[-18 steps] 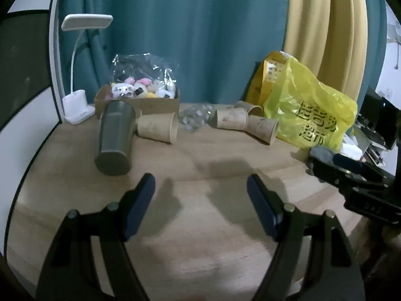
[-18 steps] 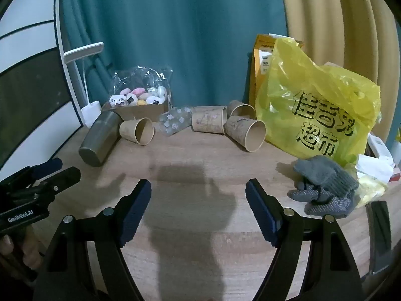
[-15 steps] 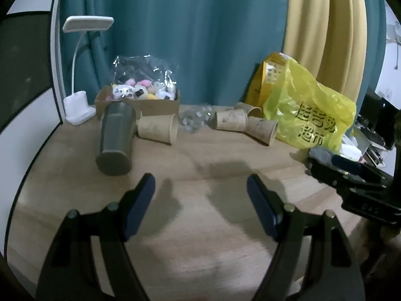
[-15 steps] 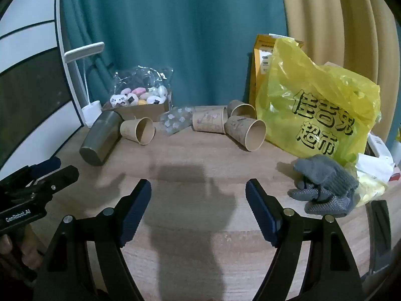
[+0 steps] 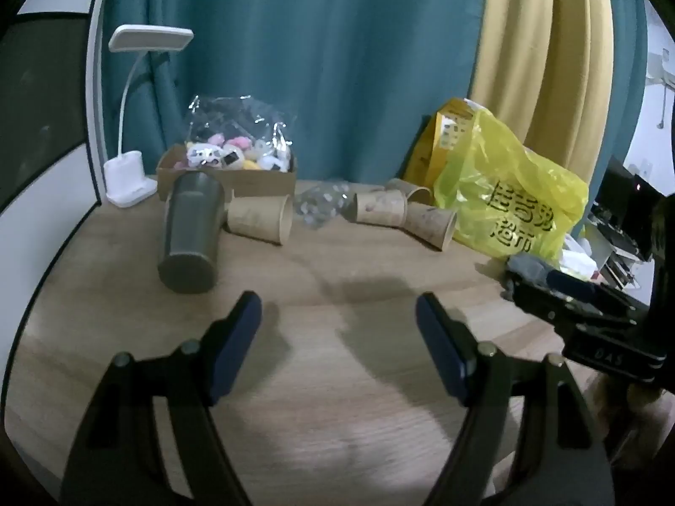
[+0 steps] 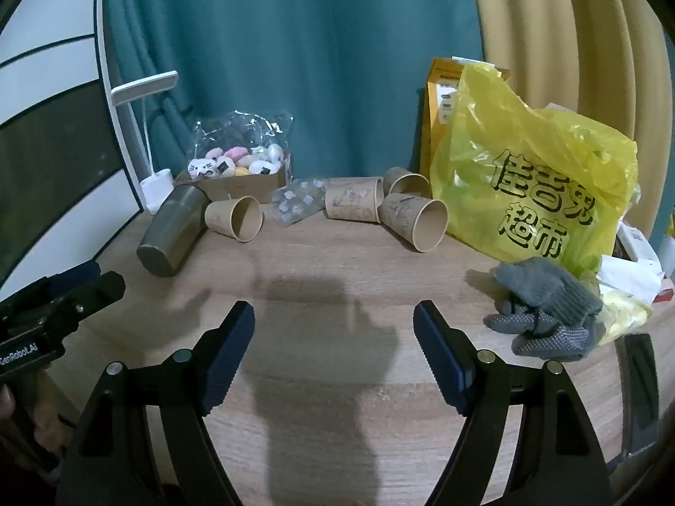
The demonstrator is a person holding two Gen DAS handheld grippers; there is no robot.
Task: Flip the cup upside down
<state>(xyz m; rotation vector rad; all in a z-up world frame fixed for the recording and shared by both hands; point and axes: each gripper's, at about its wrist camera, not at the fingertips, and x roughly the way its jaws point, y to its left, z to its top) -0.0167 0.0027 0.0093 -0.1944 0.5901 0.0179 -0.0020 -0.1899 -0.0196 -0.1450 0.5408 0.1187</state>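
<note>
Cups lie on their sides near the back edge of the wooden table point(image 6: 337, 295): a grey metal cup point(image 5: 192, 230), then brown paper cups point(image 6: 234, 220). Left tool point(image 5: 337, 329) and right tool point(image 6: 333, 333) both gape wide, holding nothing. Pinch one cup's side gently, then turn it rim down.
</note>
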